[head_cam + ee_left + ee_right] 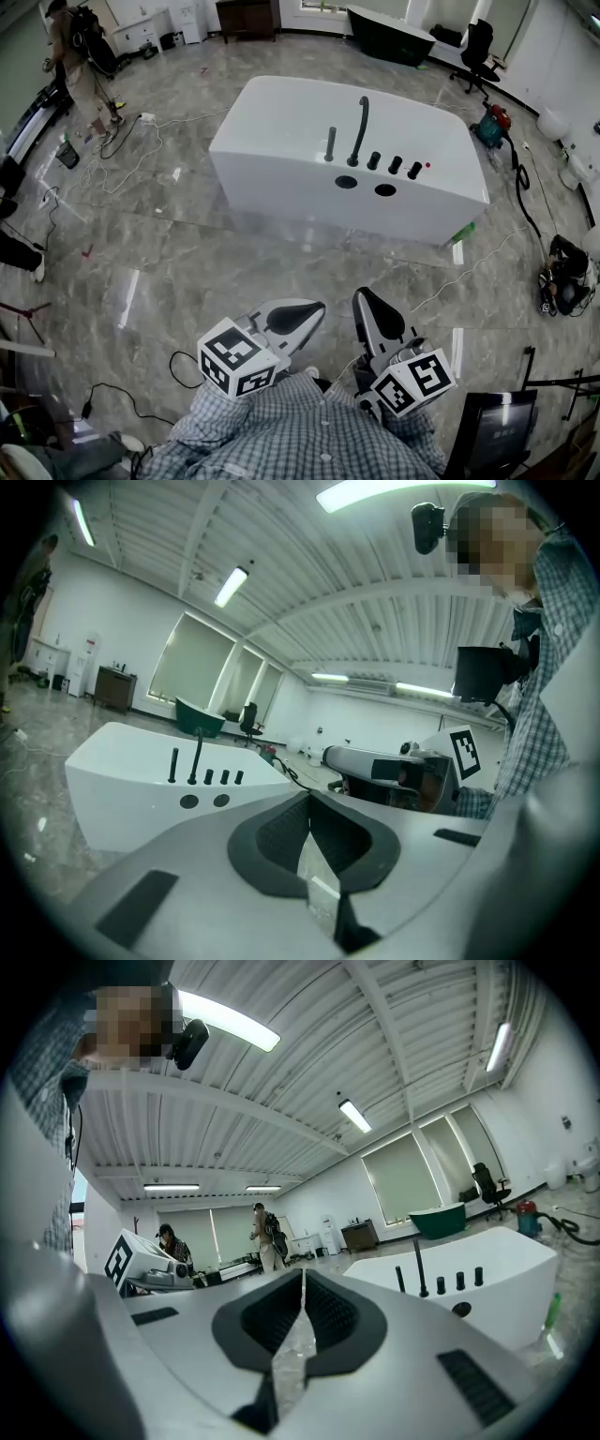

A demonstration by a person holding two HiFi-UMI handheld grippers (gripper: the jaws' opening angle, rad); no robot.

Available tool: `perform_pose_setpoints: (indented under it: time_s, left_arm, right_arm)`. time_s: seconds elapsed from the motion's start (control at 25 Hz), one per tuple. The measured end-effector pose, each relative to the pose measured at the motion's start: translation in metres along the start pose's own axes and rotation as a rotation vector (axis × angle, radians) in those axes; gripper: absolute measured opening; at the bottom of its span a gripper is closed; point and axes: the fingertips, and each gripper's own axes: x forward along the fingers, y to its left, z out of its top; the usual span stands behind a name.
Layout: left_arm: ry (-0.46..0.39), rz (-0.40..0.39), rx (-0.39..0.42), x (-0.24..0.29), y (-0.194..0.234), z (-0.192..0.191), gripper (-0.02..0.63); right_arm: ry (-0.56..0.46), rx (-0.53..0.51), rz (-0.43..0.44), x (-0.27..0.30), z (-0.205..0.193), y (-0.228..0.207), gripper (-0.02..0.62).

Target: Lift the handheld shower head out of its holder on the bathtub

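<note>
We hold the left gripper [300, 314] and right gripper [368, 307] with jaws together and empty, well apart from the bathtub [272, 155]. The shower head [330, 144] stands upright in its holder at the bathtub's near edge.

Handheld shower head [330, 141]: dark slim rod, seated upright in holder [329, 158] on deck of bathtub [281, 155]. Bathtub: white, freestanding, upper centre of frame, untilted on floor. Shower head placed just left of taller curved spout [360, 127]. Holder detail too small to tell.
</note>
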Motion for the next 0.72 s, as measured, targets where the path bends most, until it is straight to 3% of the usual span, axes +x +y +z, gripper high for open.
perform_pose_setpoints:
  time_s: [0.72]
  left_arm:
    - [-0.001,0.016,0.019,0.033,-0.029,-0.008,0.009]
  right_arm:
    - [-0.005,-0.011,0.001,-0.039,-0.003,-0.03,0.023]
